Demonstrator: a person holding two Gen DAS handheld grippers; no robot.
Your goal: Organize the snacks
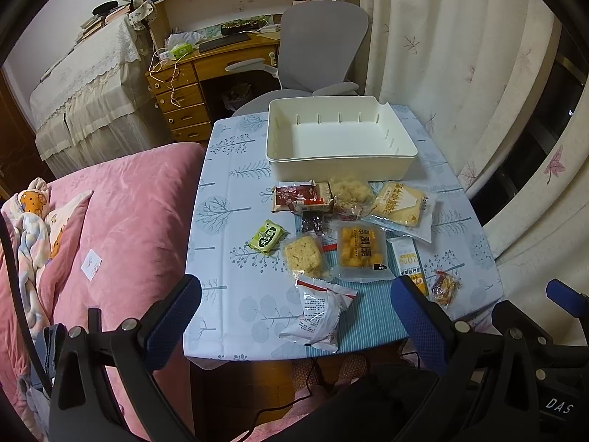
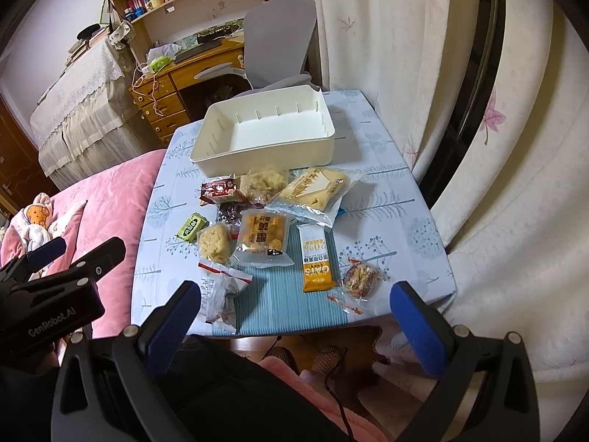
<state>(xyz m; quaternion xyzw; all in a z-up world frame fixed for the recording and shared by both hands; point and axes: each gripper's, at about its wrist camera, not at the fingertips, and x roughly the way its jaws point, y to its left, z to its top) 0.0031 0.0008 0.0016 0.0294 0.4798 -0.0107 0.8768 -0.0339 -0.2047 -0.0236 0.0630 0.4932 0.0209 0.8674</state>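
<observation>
Landmark: white plastic bin [image 1: 340, 140], empty, at the far end of the table [image 1: 228, 258].
Left gripper [image 1: 294, 302]: jaws wide apart, holding nothing, above the table's near edge, well short of the bin.
Green packet [image 1: 267, 236]: near-left of the bin, apart from the others.
Snack pile: just in front of the bin; rice cake [image 1: 303, 254], yellow puffs pack [image 1: 360, 252], white pouch [image 1: 320, 311] nearest.
Oat bar [image 2: 316, 258]: near-right of the bin.
Right gripper [image 2: 294, 304]: jaws wide apart, empty.

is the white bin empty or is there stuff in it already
Empty: the white bin shows only its bare floor in both views, and the snacks lie outside on the table.
</observation>
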